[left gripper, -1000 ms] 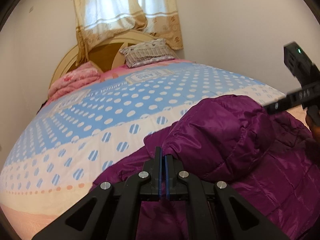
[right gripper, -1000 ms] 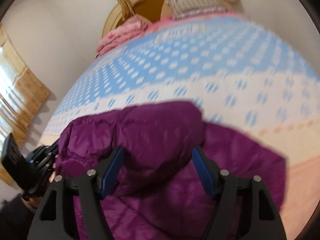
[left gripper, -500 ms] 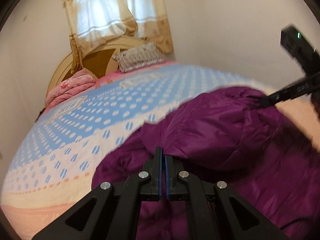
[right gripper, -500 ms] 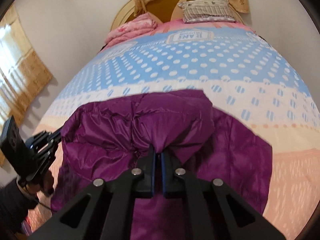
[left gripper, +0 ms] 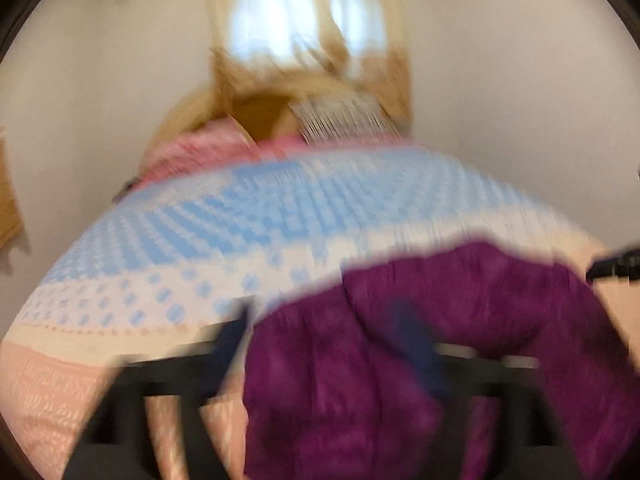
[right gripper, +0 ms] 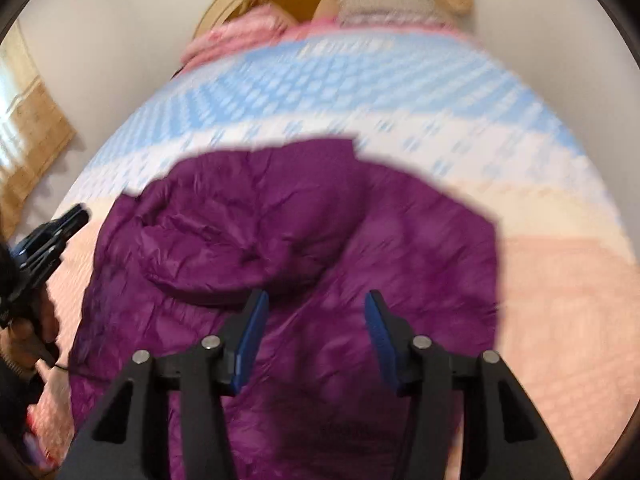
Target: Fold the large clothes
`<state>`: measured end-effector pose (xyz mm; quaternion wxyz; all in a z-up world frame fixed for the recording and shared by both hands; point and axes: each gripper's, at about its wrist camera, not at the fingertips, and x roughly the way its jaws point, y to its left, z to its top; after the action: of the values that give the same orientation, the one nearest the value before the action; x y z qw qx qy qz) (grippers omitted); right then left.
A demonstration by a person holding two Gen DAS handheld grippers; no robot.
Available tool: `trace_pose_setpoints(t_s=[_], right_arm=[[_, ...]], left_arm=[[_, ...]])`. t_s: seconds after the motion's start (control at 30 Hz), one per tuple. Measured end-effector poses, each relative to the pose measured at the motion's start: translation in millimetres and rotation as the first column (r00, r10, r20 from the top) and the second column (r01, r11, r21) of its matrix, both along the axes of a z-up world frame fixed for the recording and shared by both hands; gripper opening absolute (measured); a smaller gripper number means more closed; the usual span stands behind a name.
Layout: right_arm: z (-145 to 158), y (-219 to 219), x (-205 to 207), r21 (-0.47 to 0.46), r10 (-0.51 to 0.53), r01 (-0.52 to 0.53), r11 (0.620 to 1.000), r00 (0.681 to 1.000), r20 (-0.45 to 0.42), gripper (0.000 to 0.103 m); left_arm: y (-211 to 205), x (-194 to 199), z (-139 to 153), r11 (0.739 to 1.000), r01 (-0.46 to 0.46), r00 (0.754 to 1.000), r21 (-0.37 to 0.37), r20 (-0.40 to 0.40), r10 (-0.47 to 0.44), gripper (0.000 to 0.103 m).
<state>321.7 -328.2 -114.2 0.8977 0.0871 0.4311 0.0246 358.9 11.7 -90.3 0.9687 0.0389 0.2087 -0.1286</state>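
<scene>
With its jaws just opened, the right gripper [right gripper: 314, 312] hangs over the purple jacket [right gripper: 288, 248], gripping nothing; the left gripper [left gripper: 324, 328], blurred, has likewise just spread wide and empty. Beyond, the jacket lies on the bed [right gripper: 400, 92], pillow [right gripper: 384, 4] farthest.

Both grippers, clamped shut on the purple puffer jacket [right gripper: 304, 248] half a second ago, have just been opening: the left gripper [left gripper: 324, 332] gapes wide, the right gripper [right gripper: 312, 320] partway, fabric released toward 12 o'clock.
</scene>
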Motion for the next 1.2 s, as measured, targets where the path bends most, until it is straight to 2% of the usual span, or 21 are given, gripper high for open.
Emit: trace_pose_setpoints(t_s=[0.07,0.1,0.2,0.27,0.33,0.4,0.47,0.6,0.7,0.93,1.2], right_arm=[[13.8,-5.3,10.0,0.022,-0.040,0.039,0.999,0.998,0.055,0.054],[19.2,-5.9,17.5,0.029,-0.058,0.055,0.998,0.995,0.083,0.054],[23.0,5.7,43.4,0.040,-0.074,0.069,0.997,0.988,0.138,0.054],[12.1,13.9,66.2,0.037,-0.070,0.065,0.997,0.986,0.152,0.054],[-6.2,21.1,81.3,0.045,-0.061,0.055,0.997,0.989,0.132,0.049],[-21.9,27.4,82.6,0.060,-0.059,0.053,0.997,0.994,0.093,0.046],[-39.0,37.1,77.5,0.084,-0.021,0.017,0.996,0.999,0.046,0.046],[-71.6,52.1,62.7,0.035,0.029,-0.029,0.999,1.000,-0.010,0.046],[-82.6,52.4,55.2,0.028,0.026,-0.025,0.999,1.000,-0.015,0.046],[-91.6,62.2,49.2,-0.034,0.011,-0.011,0.999,1.000,0.023,0.046],[-93.3,69.3,50.4,-0.077,-0.006,0.009,0.997,0.999,0.038,0.046]], left_arm=[[-7.1,2.6,12.6,0.998,-0.016,0.999,-0.060,0.035,0.018,0.102],[-16.8,9.7,17.6,0.996,-0.005,1.000,-0.085,0.017,0.007,0.102],[-47.1,30.7,21.0,0.995,-0.022,1.000,-0.102,-0.022,0.020,0.102],[-70.7,43.3,12.8,0.998,-0.045,0.998,-0.047,-0.042,0.043,0.102],[-85.3,53.8,-1.8,0.998,-0.058,0.995,0.001,-0.080,0.057,0.102],[-97.1,63.2,-27.4,0.997,-0.058,0.984,0.054,-0.167,0.066,0.102],[-101.0,63.3,-47.3,0.996,-0.043,0.976,0.077,-0.210,0.058,0.102],[-104.6,59.7,-91.3,0.984,-0.014,0.960,0.175,-0.274,0.062,0.102],[-100.0,64.9,-103.3,0.989,-0.011,0.944,0.144,-0.325,0.057,0.102],[-98.9,73.1,-115.0,0.993,0.001,0.920,0.116,-0.390,0.044,0.102],[-99.8,79.2,-119.7,0.992,0.004,0.908,0.123,-0.415,0.048,0.102]])
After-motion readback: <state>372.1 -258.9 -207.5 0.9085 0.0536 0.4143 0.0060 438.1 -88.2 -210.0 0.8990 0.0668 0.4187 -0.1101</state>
